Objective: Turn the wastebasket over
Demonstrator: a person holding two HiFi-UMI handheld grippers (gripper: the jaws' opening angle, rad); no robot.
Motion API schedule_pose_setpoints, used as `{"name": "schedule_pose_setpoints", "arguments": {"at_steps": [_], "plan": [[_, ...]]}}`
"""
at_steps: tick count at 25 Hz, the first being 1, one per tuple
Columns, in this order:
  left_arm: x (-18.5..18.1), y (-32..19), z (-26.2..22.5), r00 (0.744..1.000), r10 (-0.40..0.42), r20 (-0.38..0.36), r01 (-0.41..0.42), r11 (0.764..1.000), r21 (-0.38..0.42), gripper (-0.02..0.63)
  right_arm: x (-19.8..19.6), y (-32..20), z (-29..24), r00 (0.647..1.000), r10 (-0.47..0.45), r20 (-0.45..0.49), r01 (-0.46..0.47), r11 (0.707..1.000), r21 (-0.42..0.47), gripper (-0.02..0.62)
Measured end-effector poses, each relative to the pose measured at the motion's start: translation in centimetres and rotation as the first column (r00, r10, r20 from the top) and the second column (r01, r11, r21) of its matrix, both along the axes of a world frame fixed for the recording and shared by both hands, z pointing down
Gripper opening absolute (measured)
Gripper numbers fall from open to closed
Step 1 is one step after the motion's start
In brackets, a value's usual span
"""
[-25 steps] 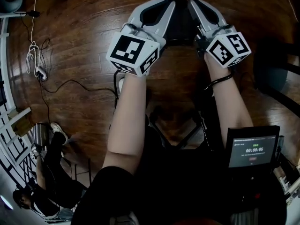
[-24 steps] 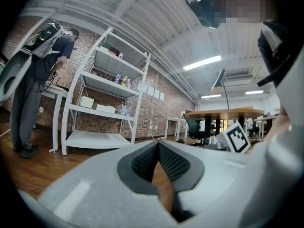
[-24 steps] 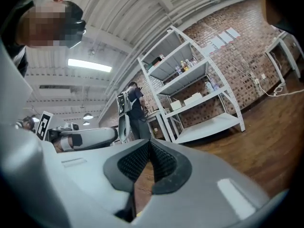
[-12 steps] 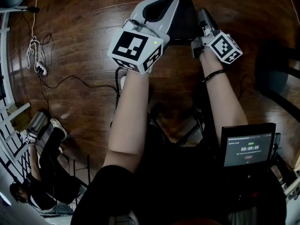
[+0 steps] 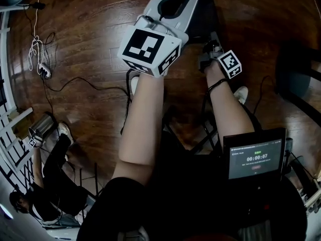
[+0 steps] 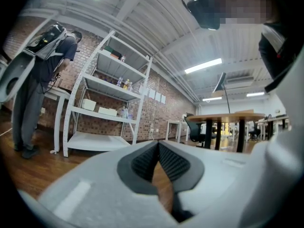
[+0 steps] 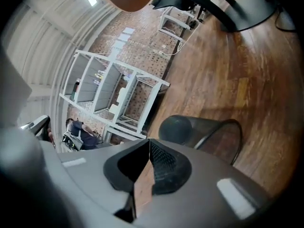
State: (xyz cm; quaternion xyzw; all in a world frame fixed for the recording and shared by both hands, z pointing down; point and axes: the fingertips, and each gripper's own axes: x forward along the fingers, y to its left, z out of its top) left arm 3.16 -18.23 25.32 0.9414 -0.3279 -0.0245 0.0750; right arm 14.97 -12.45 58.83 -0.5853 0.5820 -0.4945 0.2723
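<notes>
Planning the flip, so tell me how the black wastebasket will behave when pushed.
Likely light: the wastebasket wall looks like see-through mesh. Its wire rim suggests some stiffness. Round, so it may roll on the smooth wood floor.

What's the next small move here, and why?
Probably open the right gripper: its jaws are shut with nothing between them, and the wastebasket sits on the floor ahead of their tips, ungripped. The left gripper is shut and empty too.
</notes>
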Motion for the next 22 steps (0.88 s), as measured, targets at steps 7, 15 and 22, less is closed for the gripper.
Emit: {"name": "schedule_pose_setpoints", "arguments": {"at_steps": [7, 15, 22], "plan": [[0.7, 0.4, -0.7, 1.0, -0.002, -0.007, 0.002, 1.0, 0.001, 0.002, 0.7, 2.9, 4.0, 0.999, -0.008, 0.036, 0.011, 0.998, -0.07, 0.024], [0.5, -0.2, -1.0, 0.998, -0.027, -0.049, 0.025, 0.999, -0.031, 0.001, 0.0, 1.9, 4.8, 0.992, -0.029, 0.119, 0.037, 0.997, -0.066, 0.161], [0.9, -0.8, 0.4, 0.998, -0.013, -0.066, 0.011, 0.999, -0.035, 0.002, -1.5, 1.3, 7.6, 0.977, 0.04, 0.207, -0.013, 0.991, -0.134, 0.167]]}}
